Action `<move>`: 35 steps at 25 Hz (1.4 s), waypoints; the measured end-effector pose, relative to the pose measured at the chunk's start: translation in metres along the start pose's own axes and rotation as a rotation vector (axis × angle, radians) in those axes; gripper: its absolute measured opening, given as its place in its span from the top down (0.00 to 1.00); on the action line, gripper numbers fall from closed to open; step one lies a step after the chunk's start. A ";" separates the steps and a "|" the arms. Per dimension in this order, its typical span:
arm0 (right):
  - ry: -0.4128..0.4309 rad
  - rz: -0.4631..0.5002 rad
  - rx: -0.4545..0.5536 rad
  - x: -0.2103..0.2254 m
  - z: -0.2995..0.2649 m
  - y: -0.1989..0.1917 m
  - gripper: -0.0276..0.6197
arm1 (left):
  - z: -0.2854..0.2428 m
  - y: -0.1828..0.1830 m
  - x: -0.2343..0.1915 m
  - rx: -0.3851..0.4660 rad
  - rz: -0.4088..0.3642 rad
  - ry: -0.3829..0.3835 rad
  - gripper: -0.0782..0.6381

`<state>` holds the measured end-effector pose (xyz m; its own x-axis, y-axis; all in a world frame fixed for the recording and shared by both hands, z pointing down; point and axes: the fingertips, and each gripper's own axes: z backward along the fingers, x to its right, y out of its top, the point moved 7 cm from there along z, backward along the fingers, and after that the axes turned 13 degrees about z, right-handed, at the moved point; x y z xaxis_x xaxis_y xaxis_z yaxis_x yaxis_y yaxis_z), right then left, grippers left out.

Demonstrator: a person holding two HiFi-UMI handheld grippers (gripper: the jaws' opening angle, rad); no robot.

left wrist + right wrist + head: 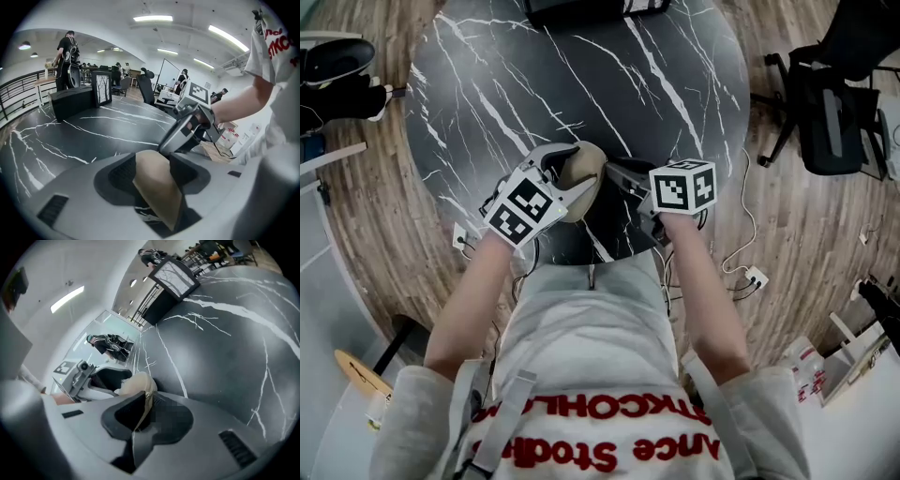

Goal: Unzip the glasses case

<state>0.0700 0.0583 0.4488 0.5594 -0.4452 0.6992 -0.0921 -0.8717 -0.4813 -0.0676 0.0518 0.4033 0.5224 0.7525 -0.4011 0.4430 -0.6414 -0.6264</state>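
Now I see the left gripper (574, 187) clamped on the beige glasses case (584, 161) at the near edge of the round black marble table (581, 84) with white veins. The right gripper (617, 175) has its jaws almost together and pinches a thin edge of the case. Around the table are a wooden floor (806, 234), a black office chair (830, 103) and long ceiling lamps (152, 18).

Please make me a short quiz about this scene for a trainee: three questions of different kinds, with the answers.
1. True or false: the left gripper is closed on the tan glasses case.
2. The table top is: A plain white; B black with white veins; C bare wood.
3. Fill in: the right gripper pinches a thin tan part of the ____.
Key: 1 true; 2 B; 3 glasses case.
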 end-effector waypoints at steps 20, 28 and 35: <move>0.113 -0.170 0.104 0.001 0.002 -0.008 0.94 | 0.000 -0.002 -0.001 0.035 0.026 0.009 0.57; 0.065 -0.235 0.178 0.004 0.005 -0.009 0.93 | 0.000 -0.002 -0.001 0.040 0.019 0.015 0.57; 0.099 -0.257 0.134 0.004 -0.003 -0.001 0.89 | 0.000 -0.002 -0.001 0.041 0.020 0.015 0.57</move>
<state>0.0704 0.0569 0.4537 0.4667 -0.2374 0.8520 0.1546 -0.9266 -0.3429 -0.0684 0.0524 0.4049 0.5414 0.7373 -0.4040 0.4028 -0.6492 -0.6452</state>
